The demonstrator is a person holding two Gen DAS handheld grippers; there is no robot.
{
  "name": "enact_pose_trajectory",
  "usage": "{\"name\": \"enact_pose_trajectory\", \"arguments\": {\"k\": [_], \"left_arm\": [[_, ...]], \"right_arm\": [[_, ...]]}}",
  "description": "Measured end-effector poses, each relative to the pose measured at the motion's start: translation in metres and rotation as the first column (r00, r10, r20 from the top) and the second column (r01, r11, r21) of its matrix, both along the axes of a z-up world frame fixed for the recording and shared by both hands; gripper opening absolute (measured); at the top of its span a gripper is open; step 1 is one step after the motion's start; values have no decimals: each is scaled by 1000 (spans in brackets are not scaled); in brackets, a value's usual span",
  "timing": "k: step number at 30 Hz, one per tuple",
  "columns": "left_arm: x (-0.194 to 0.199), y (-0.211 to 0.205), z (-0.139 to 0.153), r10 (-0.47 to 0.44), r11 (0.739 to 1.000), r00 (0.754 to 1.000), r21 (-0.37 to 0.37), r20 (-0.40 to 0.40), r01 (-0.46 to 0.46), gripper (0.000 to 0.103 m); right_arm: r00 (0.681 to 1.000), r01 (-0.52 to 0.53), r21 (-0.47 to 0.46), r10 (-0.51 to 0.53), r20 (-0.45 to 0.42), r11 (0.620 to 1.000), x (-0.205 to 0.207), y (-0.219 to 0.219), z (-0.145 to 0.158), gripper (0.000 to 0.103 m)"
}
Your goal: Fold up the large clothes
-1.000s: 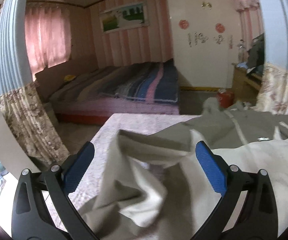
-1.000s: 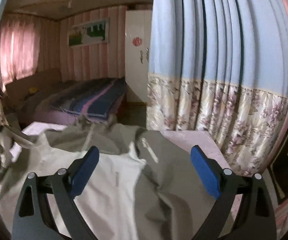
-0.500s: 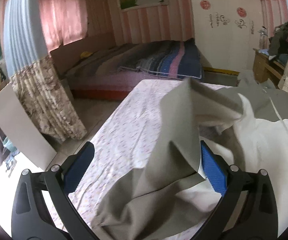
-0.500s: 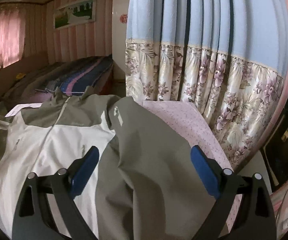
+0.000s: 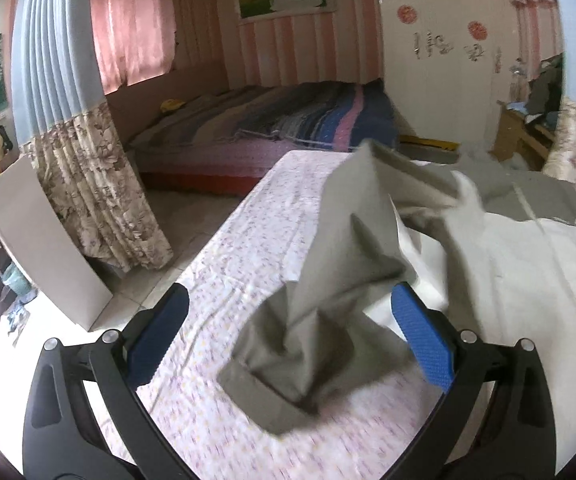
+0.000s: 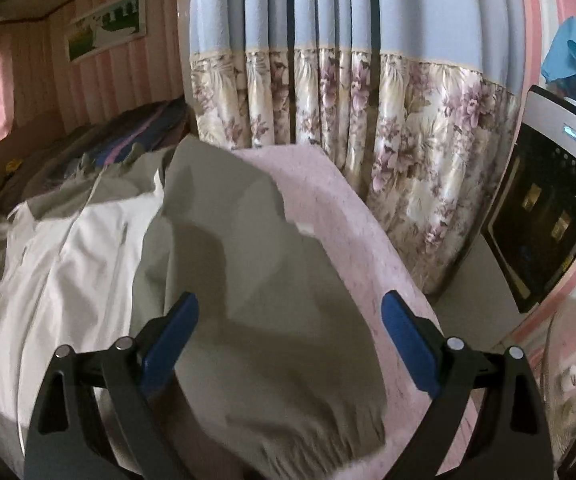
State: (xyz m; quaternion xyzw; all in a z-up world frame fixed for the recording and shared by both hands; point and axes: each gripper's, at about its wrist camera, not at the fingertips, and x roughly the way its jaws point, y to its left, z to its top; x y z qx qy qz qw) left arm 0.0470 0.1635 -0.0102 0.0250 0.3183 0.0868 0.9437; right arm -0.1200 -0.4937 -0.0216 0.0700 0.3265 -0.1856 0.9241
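I have a two-tone jacket [image 5: 520,280], white in the body and olive in the sleeves and shoulders, spread front-up on a table covered with a pink flowered cloth [image 5: 248,240]. My left gripper [image 5: 292,336] hangs over the near left part of the table with its jaws wide apart and nothing between the blue pads [image 5: 158,340]. Just ahead of it, from about 12 to 2 o'clock in the left wrist view, the left sleeve [image 5: 328,320] lies rumpled, peaking up in a ridge and ending in a flat cuff toward 6 o'clock. It is blurred, so I cannot tell whether the fabric is settled.

My right gripper [image 6: 288,340] is likewise spread open and empty, hovering above the right sleeve [image 6: 256,280], which runs from 11 o'clock down toward 6 o'clock along the right edge of the table, near the flowered curtain [image 6: 388,140].

I judge we are early: the body is laid out, both sleeves are out to the sides, and no fold is made. The step in hand looks like the sleeves. Next I would bring each gripper down onto a sleeve near its cuff, close on a single layer, and carry it inward across the white chest. The left one needs a low approach, since the bunched cloth offers several layers and I could pinch the tablecloth with it.
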Motion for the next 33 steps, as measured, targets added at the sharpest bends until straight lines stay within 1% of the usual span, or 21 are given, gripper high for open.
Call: {"name": "enact_pose_trajectory", "arguments": {"k": [3,6,8,11,12,13,14,15,16,19,21,22,25,27,29,30,31,32,33], "left_arm": [[-29,-10,7,-24,999,999,-33,23,24,100],[-55,-20,7,-46,998,999,-46,26,47,100],[-68,-27,5,-62,996,998,-59,29,63,100],[-73,-36,4,-80,994,997,-67,21,81,100],[-73,-39,3,-87,994,996,-67,18,88,100],[-74,-42,3,-93,993,996,-66,16,94,100],[-73,-44,3,-100,993,995,-63,18,101,100],[-73,-46,3,-105,993,994,-59,20,106,100],[-71,-48,3,-112,992,994,-57,17,113,100],[-67,-52,6,-124,990,992,-59,22,125,100],[-65,-55,11,-136,989,990,-53,37,138,100],[-65,-56,14,-142,988,989,-48,47,144,100],[-63,-63,25,-167,985,983,-38,75,170,100],[-61,-65,30,-178,982,980,-41,89,182,100],[-61,-67,36,-186,980,977,-46,109,191,100],[-61,-67,39,-187,980,975,-50,116,194,100],[-61,-66,40,-188,979,974,-55,123,196,100],[-61,-66,42,-189,979,974,-58,126,197,100],[-61,-65,43,-189,978,974,-62,128,198,100]], "right_arm": [[1000,-4,27,4,1,1000,-24,2,-6,93],[1000,-16,55,17,-19,998,-39,2,-17,93],[999,-28,83,31,-38,996,-40,0,-27,93],[997,-46,105,52,-53,993,-33,-1,-41,93],[995,-45,125,56,-82,991,-27,-4,-52,92],[994,-45,147,59,-89,988,-23,-6,-58,84],[993,-51,171,68,-95,984,-19,-9,-62,72],[992,-52,189,73,-105,981,-15,-11,-64,31],[992,-41,197,63,-105,980,-13,-13,-64,17],[997,-46,177,57,-57,983,-13,-13,-42,14],[997,-76,178,78,-1,981,-13,-9,-16,13],[994,-104,183,97,43,978,-14,-5,2,13],[976,-187,176,162,146,967,-16,15,48,13],[948,-269,177,228,223,947,-14,38,81,13],[920,-333,180,277,276,926,-10,58,100,12],[896,-386,190,319,308,903,-5,74,110,12],[879,-423,198,346,329,885,-1,86,116,12],[854,-469,209,381,355,858,7,102,122,12],[837,-502,220,406,366,836,13,114,124,12]]}}
